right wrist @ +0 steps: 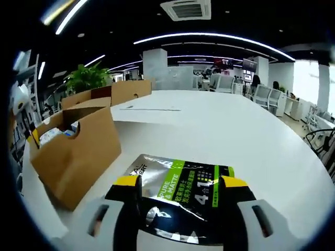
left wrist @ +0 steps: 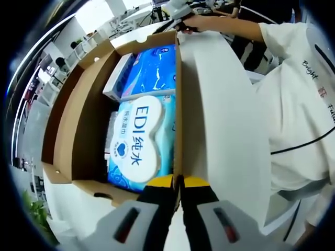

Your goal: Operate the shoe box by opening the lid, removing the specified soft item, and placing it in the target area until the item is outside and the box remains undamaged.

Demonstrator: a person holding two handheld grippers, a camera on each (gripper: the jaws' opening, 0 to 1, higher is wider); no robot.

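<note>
An open cardboard shoe box (left wrist: 78, 130) holds a blue and white wipes pack (left wrist: 137, 144), with another blue pack (left wrist: 154, 68) and a small white carton (left wrist: 116, 78) behind it. My left gripper (left wrist: 178, 183) is shut on the top edge of the box's right wall. In the right gripper view the same box (right wrist: 73, 151) stands to the left on the white table (right wrist: 209, 125). A dark foil pouch with a green label (right wrist: 180, 196) lies flat on the table between the wide-apart jaws of my open right gripper (right wrist: 180, 184).
A person in a white shirt (left wrist: 298, 115) stands close on the right, an arm (left wrist: 220, 23) reaching past the far end of the box. A second cardboard box (right wrist: 123, 91) and a green plant (right wrist: 86, 76) sit at the table's far left. Office chairs (right wrist: 272, 97) line the far right.
</note>
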